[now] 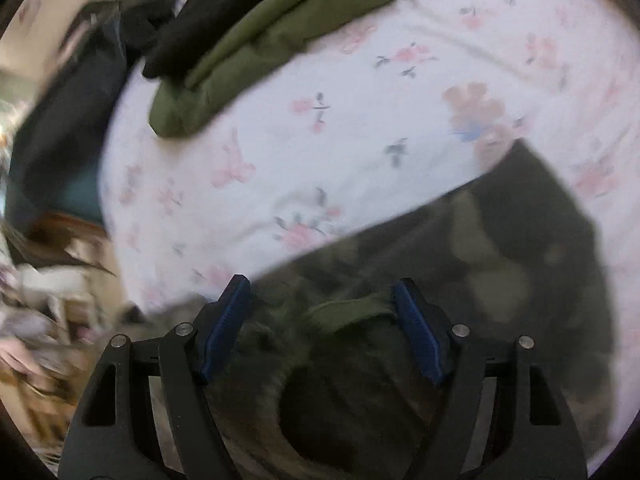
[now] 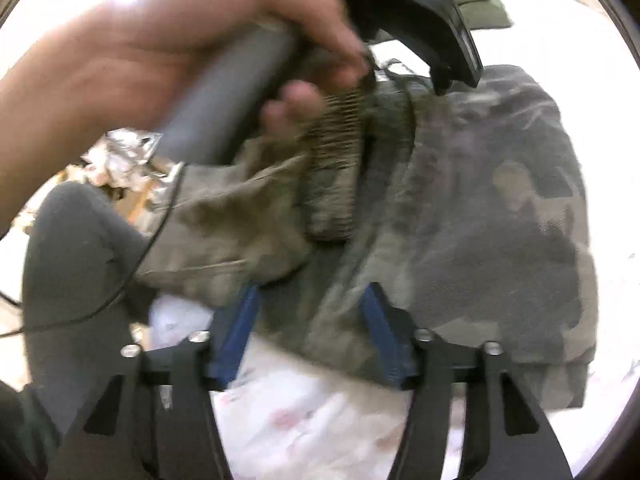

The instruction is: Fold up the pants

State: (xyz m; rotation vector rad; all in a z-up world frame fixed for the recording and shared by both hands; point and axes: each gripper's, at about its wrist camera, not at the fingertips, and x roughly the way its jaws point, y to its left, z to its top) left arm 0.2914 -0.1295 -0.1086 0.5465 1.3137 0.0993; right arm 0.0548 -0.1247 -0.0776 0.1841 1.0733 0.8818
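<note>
Camouflage pants [image 1: 500, 240] lie partly folded on a floral bedsheet [image 1: 360, 120]. My left gripper [image 1: 322, 284] hangs open just above them, with a green fold of the cloth between its blue pads [image 1: 416, 344], which do not press on it. In the right wrist view the pants [image 2: 480, 200] fill the middle, their ribbed band [image 2: 336, 152] turned up. My right gripper [image 2: 312, 288] is open at their near edge, cloth lying loose between the jaws. A hand [image 2: 160, 40] holds the left gripper [image 2: 456, 78] over the far edge of the pants.
A folded olive garment [image 1: 260, 48] and a black one [image 1: 212, 12] lie stacked at the far side of the bed. Dark bags [image 1: 80, 100] and floor clutter [image 1: 40, 300] sit beyond the bed's left edge. A grey-clad leg [image 2: 72, 260] stands at the left of the right wrist view.
</note>
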